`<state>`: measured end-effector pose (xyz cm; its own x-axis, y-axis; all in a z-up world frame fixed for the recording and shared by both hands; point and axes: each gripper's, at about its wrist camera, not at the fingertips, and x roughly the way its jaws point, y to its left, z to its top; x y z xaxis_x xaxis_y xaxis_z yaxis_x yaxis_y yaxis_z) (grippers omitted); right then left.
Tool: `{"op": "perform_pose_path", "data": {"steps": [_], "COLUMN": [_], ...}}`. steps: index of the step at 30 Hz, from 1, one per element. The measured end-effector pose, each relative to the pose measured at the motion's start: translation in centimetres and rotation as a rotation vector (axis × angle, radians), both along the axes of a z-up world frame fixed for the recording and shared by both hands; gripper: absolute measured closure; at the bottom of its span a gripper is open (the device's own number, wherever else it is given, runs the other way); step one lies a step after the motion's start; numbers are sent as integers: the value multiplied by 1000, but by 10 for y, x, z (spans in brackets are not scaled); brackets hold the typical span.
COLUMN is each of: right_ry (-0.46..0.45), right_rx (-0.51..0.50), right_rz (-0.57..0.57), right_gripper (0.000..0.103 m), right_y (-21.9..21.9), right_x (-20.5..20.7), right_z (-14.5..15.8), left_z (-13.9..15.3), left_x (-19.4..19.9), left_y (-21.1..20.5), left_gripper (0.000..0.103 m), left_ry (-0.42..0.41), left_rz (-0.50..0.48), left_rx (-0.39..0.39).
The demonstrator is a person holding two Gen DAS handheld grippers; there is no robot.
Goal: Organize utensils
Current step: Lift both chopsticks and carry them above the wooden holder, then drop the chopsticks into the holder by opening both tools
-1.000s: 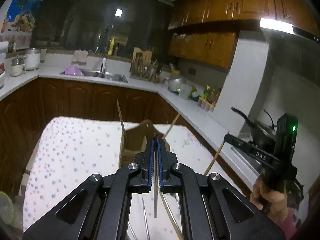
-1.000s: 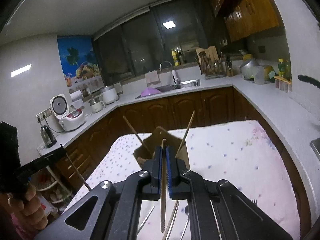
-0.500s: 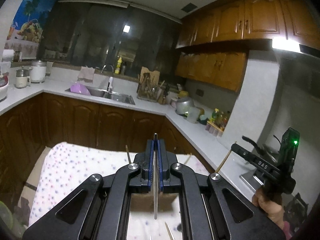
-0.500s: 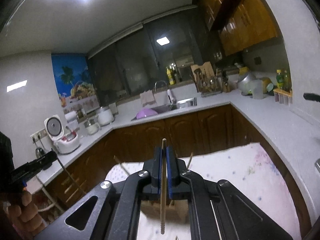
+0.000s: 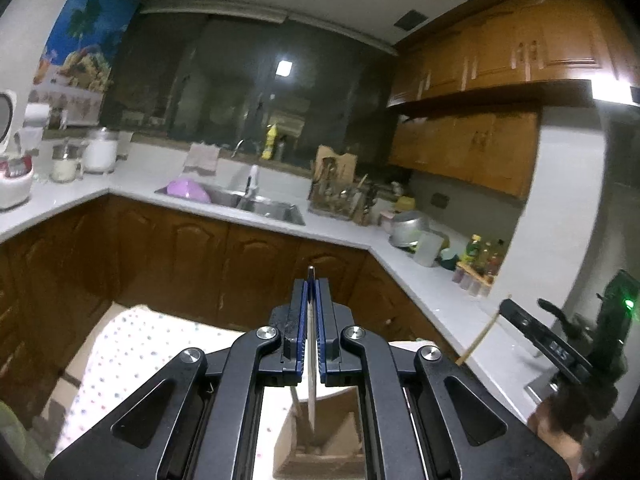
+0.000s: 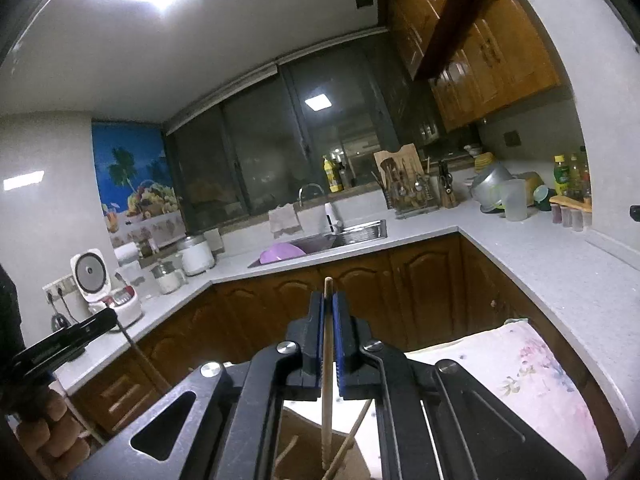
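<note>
Chopstick [image 6: 327, 360], wooden, pinched upright in right gripper [image 6: 328, 304], lower end inside brown box [image 6: 304, 452] on dotted cloth [image 6: 532, 380]. Left gripper [image 5: 311, 292] clamps thin metal utensil [image 5: 311, 344] above box [image 5: 320, 452].

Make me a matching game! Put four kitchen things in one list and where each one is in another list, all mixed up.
Things:
1. thin metal chopstick
2. pale wooden chopstick
3. purple plastic bowl
4. yellow bottle

Places:
A. on the window ledge
B. in the steel sink
C. pinched in the left gripper
D. pinched in the right gripper

Pairs: 1-C, 2-D, 3-B, 4-A
</note>
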<state>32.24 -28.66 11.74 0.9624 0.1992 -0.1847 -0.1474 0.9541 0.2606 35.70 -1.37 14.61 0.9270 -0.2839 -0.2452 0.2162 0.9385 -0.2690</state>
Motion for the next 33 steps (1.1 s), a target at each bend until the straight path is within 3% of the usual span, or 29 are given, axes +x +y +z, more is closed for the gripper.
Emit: {"op": "perform_pose_path", "data": {"steps": [9, 17, 33], "right_ry": [53, 135, 188], "right_rx": [19, 26, 79], "right_rz": [-16, -5, 15], "right_gripper": [99, 99, 94], "right_y": [-3, 1, -7], "right_x": [12, 19, 26], "right_z": [-47, -74, -78], "left_z": [-64, -94, -96], "left_x": [24, 33, 43], "left_y": [-7, -19, -17], "left_gripper": [100, 99, 98], "left_ry": [89, 148, 197], "left_rz": [26, 10, 12], "left_rx": [-23, 14, 48]}}
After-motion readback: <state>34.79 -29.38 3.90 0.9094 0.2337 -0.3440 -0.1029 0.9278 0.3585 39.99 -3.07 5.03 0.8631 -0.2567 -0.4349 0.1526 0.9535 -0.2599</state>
